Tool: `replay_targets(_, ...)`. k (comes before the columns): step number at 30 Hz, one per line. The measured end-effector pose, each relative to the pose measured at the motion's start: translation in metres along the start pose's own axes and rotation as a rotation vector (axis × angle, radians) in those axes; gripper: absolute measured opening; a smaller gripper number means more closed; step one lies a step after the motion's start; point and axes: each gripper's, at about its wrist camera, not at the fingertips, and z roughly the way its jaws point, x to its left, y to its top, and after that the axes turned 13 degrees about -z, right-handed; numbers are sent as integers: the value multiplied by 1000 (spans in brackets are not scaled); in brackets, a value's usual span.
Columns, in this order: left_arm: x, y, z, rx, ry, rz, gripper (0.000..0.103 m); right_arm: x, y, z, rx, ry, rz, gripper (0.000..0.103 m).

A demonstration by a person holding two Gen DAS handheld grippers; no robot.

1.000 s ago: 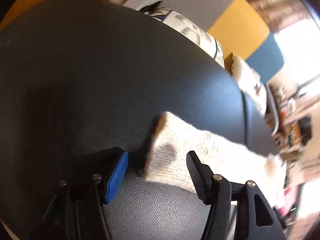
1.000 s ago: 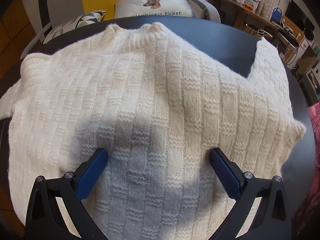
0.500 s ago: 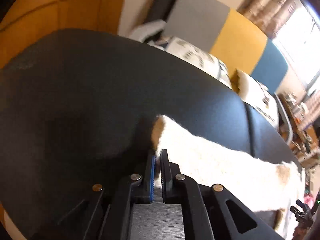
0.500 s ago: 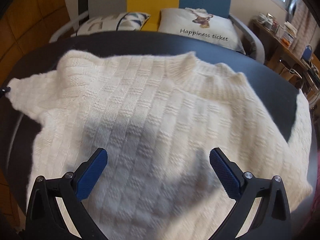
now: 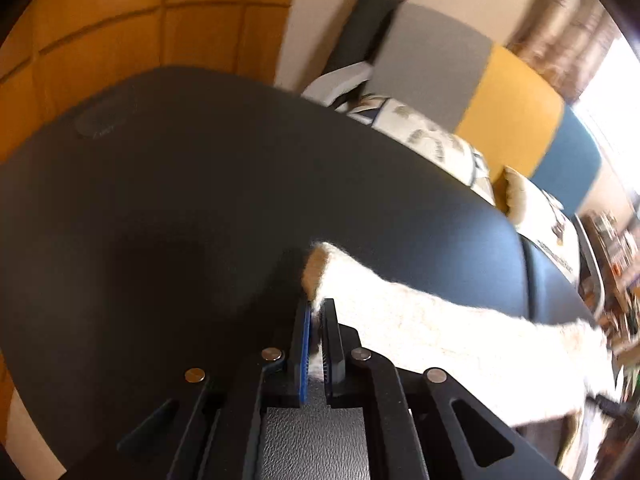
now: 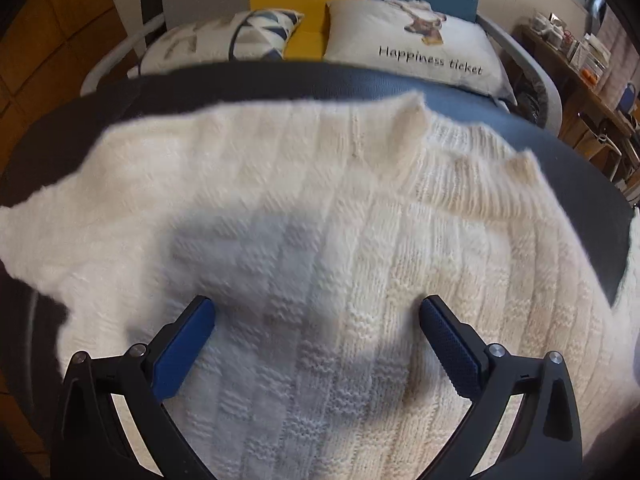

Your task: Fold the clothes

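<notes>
The left gripper [image 5: 316, 316] is clamped on the cuff of the cream knit sweater's [image 6: 320, 240] sleeve [image 5: 440, 336], which trails rightward over the black table [image 5: 200, 200]. The right gripper [image 6: 316, 312] hangs spread wide above the sweater's body.

Cream sweater [image 6: 360, 260] with a knitted block pattern, black leather-grain table [image 5: 200, 220], blue gripper pads [image 6: 184, 344], cushion [image 6: 224, 36] patterned in blue-grey triangles
</notes>
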Motion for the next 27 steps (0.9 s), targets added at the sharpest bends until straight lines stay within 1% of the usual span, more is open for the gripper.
replay_targets(3,-5,-11,-16,-46,-21,80,4,8,18,-9,-37,23,-29,103)
replay_targets(5,3,-21,-37,-85,-33,94,4,13,31,-13,-58,35,-49,103)
replay_targets(7,2,-26,-53,-135,-41,112,4,20,48,5,-31,22,-69,103)
replay_targets(8,0,-31,-58,-159,-27,140,4,25,57,16,-14,29,-73,103)
replay_targets(11,-7,-52,-70,-228,49,263,4,37,74,54,57,6,-94,103)
replay_targets(13,-11,-64,-70,-239,89,340,4,43,81,54,40,6,-81,103)
replay_targets(14,-10,-69,-68,-232,97,358,4,45,84,54,32,5,-76,103)
replay_targets(16,-9,-70,-59,-193,97,350,5,47,92,58,32,3,-86,103)
replay_targets(17,-4,-66,-54,-151,73,295,5,48,95,58,32,3,-92,103)
replay_targets(19,15,-54,-44,-34,-10,114,6,47,97,52,33,10,-110,103)
replay_targets(21,40,-43,-41,29,-70,-67,9,46,98,44,28,16,-127,103)
replay_targets(22,53,-37,-40,54,-97,-158,10,44,94,35,2,21,-136,103)
replay_targets(23,60,-34,-38,72,-112,-205,14,46,87,26,-11,39,-149,103)
replay_targets(24,63,-32,-37,85,-118,-220,18,47,81,16,-25,57,-162,103)
replay_targets(25,66,-31,-35,99,-125,-235,18,49,74,8,-35,74,-177,103)
replay_targets(27,71,-28,-33,125,-138,-265,19,58,62,1,-22,91,-221,103)
